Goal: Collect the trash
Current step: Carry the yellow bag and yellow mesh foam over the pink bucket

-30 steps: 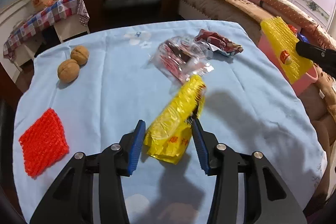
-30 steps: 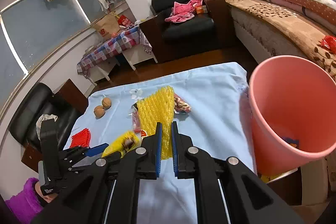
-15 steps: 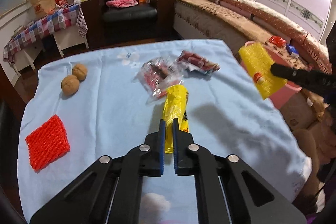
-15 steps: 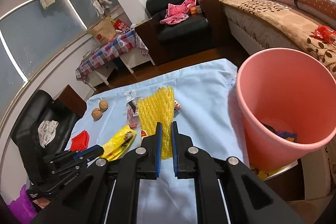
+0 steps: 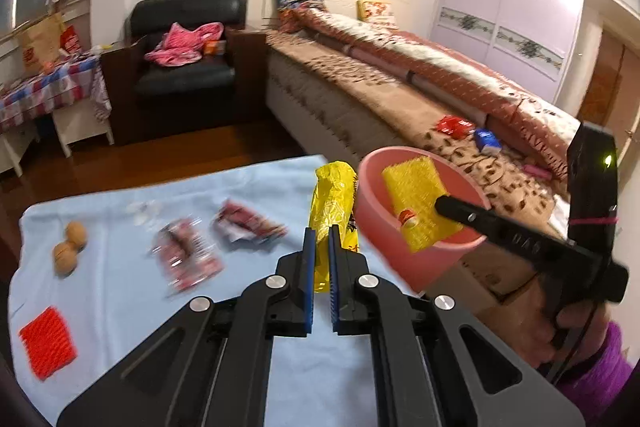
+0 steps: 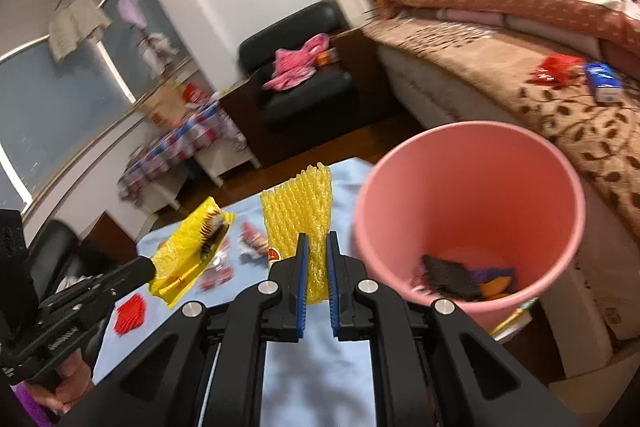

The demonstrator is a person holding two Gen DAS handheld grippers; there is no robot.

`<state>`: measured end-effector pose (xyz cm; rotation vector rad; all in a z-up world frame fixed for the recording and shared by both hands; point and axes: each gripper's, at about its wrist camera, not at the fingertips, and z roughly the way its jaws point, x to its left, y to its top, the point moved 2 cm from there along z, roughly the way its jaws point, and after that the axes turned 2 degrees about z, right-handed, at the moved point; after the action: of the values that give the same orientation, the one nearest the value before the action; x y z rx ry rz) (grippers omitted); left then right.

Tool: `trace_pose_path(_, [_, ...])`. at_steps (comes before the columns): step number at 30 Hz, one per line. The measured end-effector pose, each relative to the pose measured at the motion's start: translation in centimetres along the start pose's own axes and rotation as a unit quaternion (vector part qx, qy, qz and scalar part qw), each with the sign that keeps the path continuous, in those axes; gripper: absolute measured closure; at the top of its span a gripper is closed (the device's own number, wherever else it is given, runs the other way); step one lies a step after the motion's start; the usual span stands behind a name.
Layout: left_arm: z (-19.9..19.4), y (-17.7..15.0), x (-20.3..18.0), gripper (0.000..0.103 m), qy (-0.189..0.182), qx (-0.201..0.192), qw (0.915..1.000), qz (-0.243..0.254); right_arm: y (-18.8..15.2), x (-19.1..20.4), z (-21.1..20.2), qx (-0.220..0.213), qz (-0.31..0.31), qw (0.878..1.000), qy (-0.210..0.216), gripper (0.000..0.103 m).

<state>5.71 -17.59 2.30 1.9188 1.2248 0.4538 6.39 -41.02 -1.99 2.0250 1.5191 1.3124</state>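
My left gripper (image 5: 321, 241) is shut on a yellow snack wrapper (image 5: 333, 203) and holds it in the air above the blue tablecloth (image 5: 120, 299), close to the pink bin (image 5: 404, 247). The wrapper also shows in the right wrist view (image 6: 192, 247). My right gripper (image 6: 316, 251) is shut on a yellow foam net (image 6: 298, 207), held just left of the pink bin (image 6: 472, 163). In the left wrist view the net (image 5: 416, 203) hangs over the bin's mouth. Some dark and coloured trash (image 6: 460, 277) lies at the bin's bottom.
On the cloth lie two red-and-clear wrappers (image 5: 186, 257) (image 5: 248, 227), a red foam net (image 5: 46, 341) and two walnuts (image 5: 70, 247). A bed (image 5: 400, 79) stands behind the bin, a black armchair (image 5: 184, 59) beyond the table.
The left gripper closed on the yellow wrapper, lifted it off the cloth and carried it right toward the bin. The right gripper brought the yellow net closer to the bin.
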Motion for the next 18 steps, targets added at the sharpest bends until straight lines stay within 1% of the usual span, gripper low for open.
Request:
trace_pose_path(4, [1.9, 1.5, -2.8, 0.097, -0.014, -0.002, 0.9998, 0.014, 0.7, -2.7, -0.7, -0.020, 0.024, 0.999, -0.028, 0.095])
trace_pose_path(9, [5.1, 2.5, -5.4, 0.097, -0.021, 0.012, 0.9994, 0.026, 1.3, -6.2, -1.2, -0.035, 0.053, 0.997, -0.053, 0.095])
trace_pose_path(12, [7.0, 2.8, -6.7, 0.097, -0.024, 0.024, 0.9990, 0.029, 1.5, -7.9, -1.0, -0.036, 0.065, 0.995, -0.061, 0.095])
trace_pose_path(18, [10.4, 2.8, -8.6, 0.097, -0.027, 0.045, 0.9981, 0.034, 1.4, -9.9, 0.1, -0.031, 0.076, 0.994, -0.071, 0.094])
